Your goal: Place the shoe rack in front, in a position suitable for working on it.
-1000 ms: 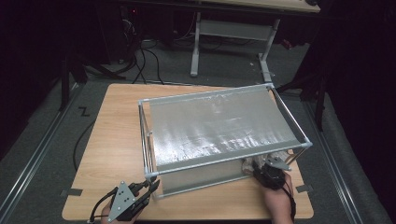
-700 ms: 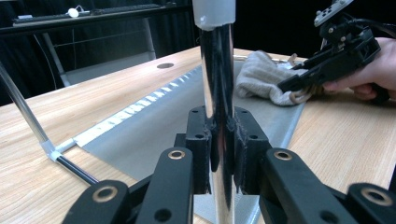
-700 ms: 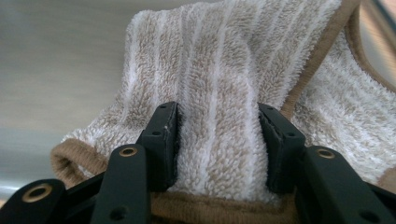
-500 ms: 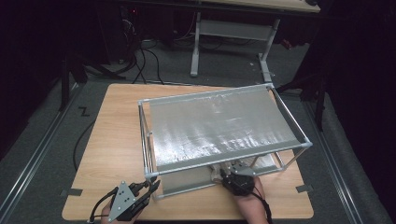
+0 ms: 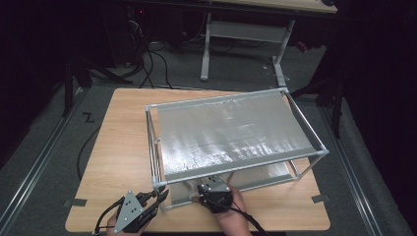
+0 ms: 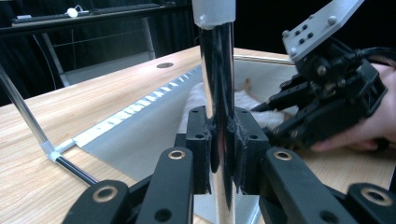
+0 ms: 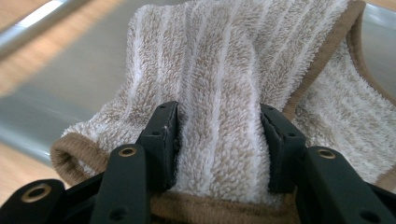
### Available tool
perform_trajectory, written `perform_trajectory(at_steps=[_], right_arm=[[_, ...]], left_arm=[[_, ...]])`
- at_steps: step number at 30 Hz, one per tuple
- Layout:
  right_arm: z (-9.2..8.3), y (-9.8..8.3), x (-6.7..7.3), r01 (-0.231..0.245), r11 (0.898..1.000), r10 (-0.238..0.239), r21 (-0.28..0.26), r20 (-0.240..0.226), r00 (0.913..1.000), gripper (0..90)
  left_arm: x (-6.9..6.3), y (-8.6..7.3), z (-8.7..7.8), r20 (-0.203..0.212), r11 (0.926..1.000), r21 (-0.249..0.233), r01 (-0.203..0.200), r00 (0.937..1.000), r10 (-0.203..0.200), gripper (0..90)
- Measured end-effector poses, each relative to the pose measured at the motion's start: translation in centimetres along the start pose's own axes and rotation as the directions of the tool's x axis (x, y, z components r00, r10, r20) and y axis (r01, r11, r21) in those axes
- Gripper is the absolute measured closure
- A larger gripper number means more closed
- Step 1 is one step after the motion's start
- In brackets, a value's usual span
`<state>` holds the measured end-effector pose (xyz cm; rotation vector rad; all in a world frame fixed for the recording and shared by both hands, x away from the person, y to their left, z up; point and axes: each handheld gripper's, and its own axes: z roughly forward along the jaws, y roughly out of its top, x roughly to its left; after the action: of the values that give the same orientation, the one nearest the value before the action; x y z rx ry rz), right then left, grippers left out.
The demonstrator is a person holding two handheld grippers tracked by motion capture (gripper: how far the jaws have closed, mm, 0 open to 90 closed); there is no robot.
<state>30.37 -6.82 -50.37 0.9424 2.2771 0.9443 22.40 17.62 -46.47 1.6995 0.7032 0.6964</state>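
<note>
A metal-tube rack (image 5: 301, 122) with two grey fabric shelves stands on the wooden table (image 5: 120, 142). My left gripper (image 5: 161, 194) is shut on the rack's front-left upright post (image 6: 217, 70), low down near the table; in the left gripper view the gripper (image 6: 219, 140) has both pads pressed on the chrome tube. A beige and white striped towel (image 7: 219, 56) lies on the lower shelf (image 5: 275, 172) at the front. My right gripper (image 7: 218, 126) is shut on a raised fold of it. In the high view that gripper (image 5: 210, 181) sits just right of the post, at the front rail.
The upper shelf (image 5: 231, 132) slopes over most of the rack and hides the lower one. The table's front edge (image 5: 275, 227) is close behind both hands. Beyond the table stand a desk frame (image 5: 246, 29) and floor cables (image 5: 152, 64).
My right gripper has slid left along the rack's front, from the right corner to near the left post, with the towel in its jaws. The left gripper stayed on the post.
</note>
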Motion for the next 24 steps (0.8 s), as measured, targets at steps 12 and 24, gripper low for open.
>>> perform_trajectory(at_steps=[12, 24], right_arm=[[0.6, 1.9, 5.8, 0.089, 0.995, -0.094, -0.047, -0.114, 0.9890, 55.0], [0.6, 1.7, 5.4, 0.109, 0.992, -0.115, -0.061, -0.115, 0.9866, 54.7]], left_arm=[[0.0, 0.0, 0.0, -0.001, 1.0000, -0.001, -0.003, 1.0000, 0.003, 78.6], [0.0, 0.0, 0.0, 0.000, 0.9999, 0.001, -0.011, 0.9999, 0.011, 78.5]])
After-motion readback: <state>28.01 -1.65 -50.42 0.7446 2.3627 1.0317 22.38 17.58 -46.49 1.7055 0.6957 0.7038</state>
